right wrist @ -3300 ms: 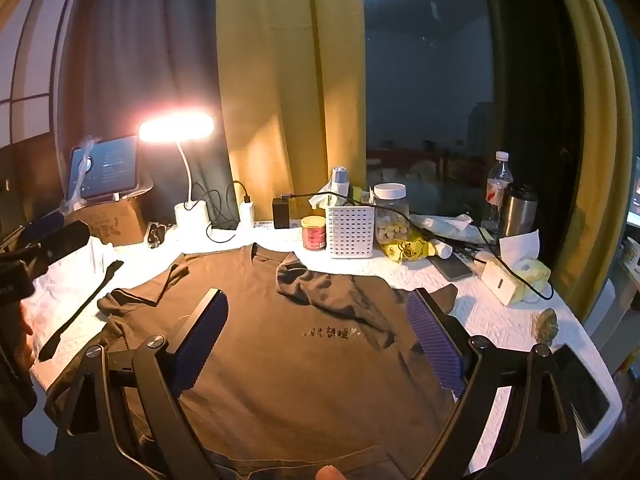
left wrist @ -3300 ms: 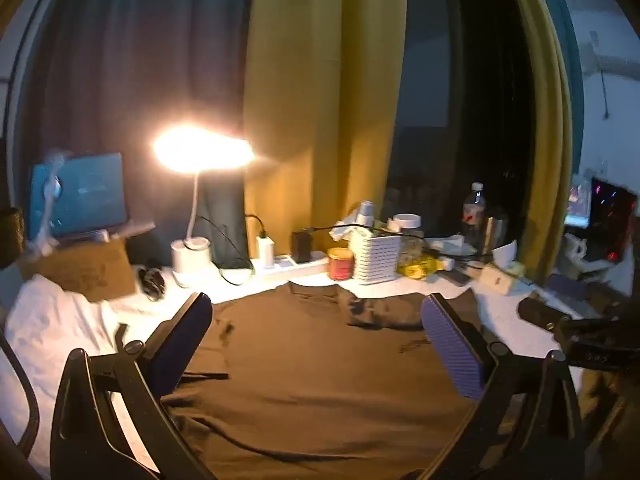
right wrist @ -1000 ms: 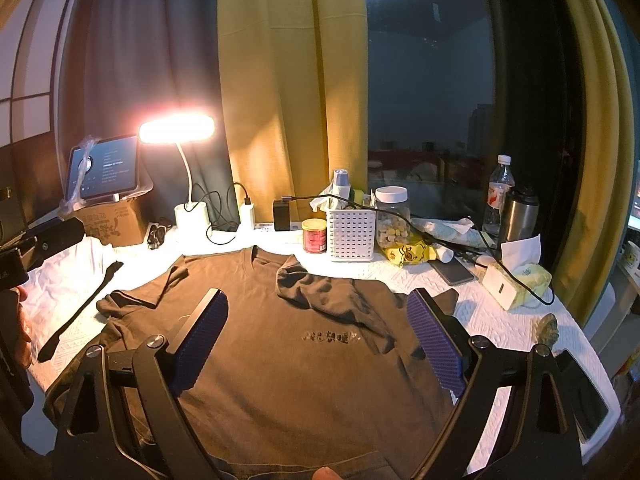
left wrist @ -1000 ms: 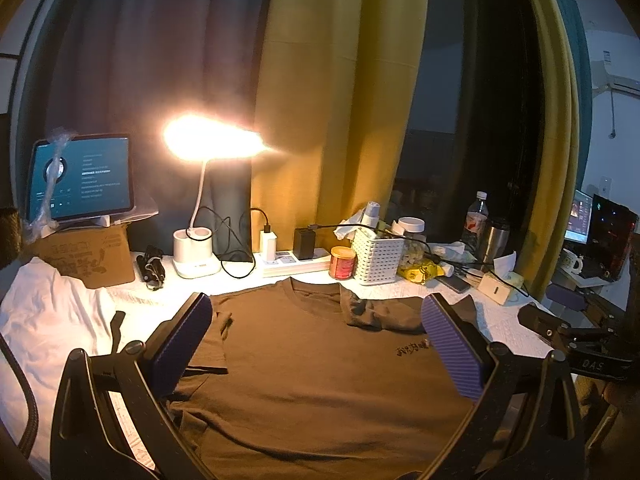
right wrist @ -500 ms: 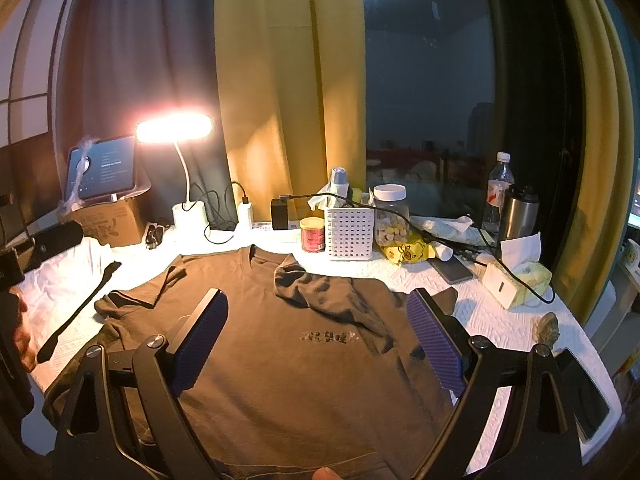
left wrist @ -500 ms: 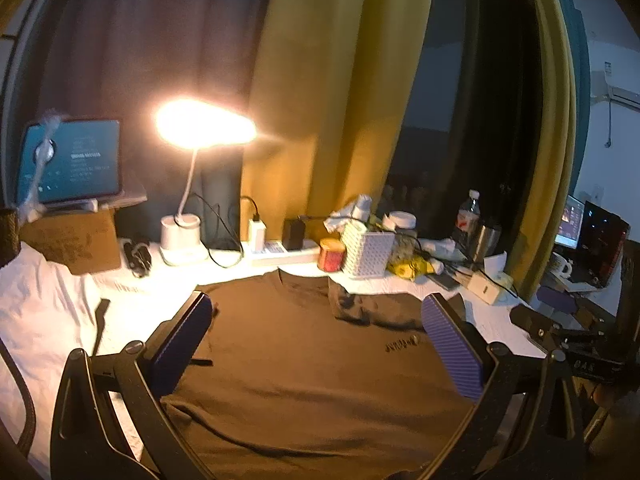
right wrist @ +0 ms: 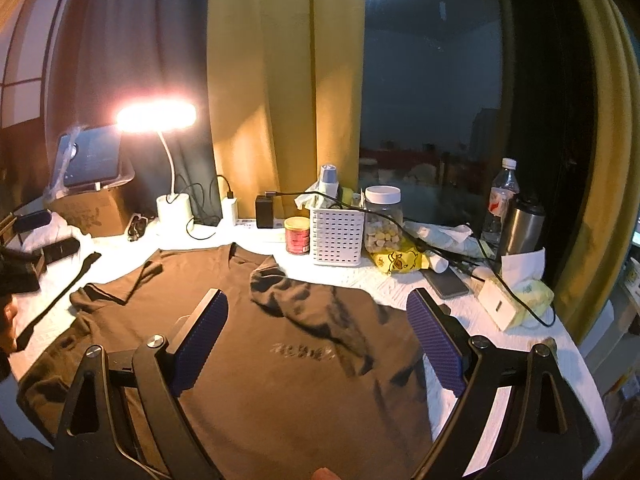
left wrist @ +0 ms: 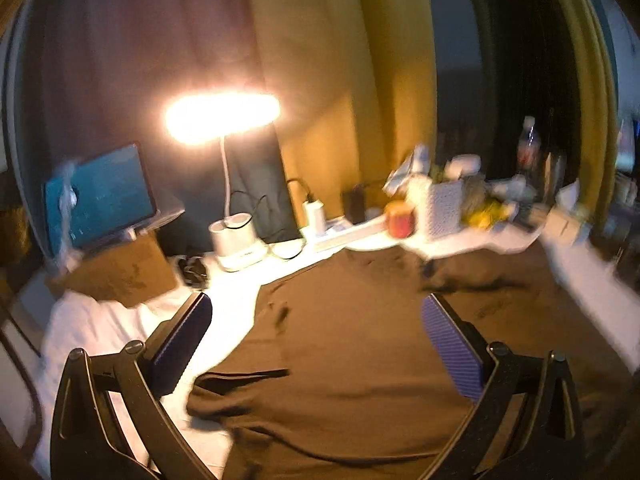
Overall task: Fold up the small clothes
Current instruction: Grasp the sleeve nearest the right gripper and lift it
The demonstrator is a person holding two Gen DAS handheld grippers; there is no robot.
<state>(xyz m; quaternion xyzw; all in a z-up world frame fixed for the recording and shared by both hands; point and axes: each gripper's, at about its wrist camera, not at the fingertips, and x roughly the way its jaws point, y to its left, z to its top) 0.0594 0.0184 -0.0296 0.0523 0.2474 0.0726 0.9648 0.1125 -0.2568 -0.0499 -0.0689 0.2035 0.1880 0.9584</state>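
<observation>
Brown t-shirt spread flat, white table margin around edges

Matt brown cloth shirt; glossy steel flask.

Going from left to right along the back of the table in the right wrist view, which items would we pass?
Tablet → lamp base → red can → white basket → snack jar → water bottle → steel flask.
</observation>
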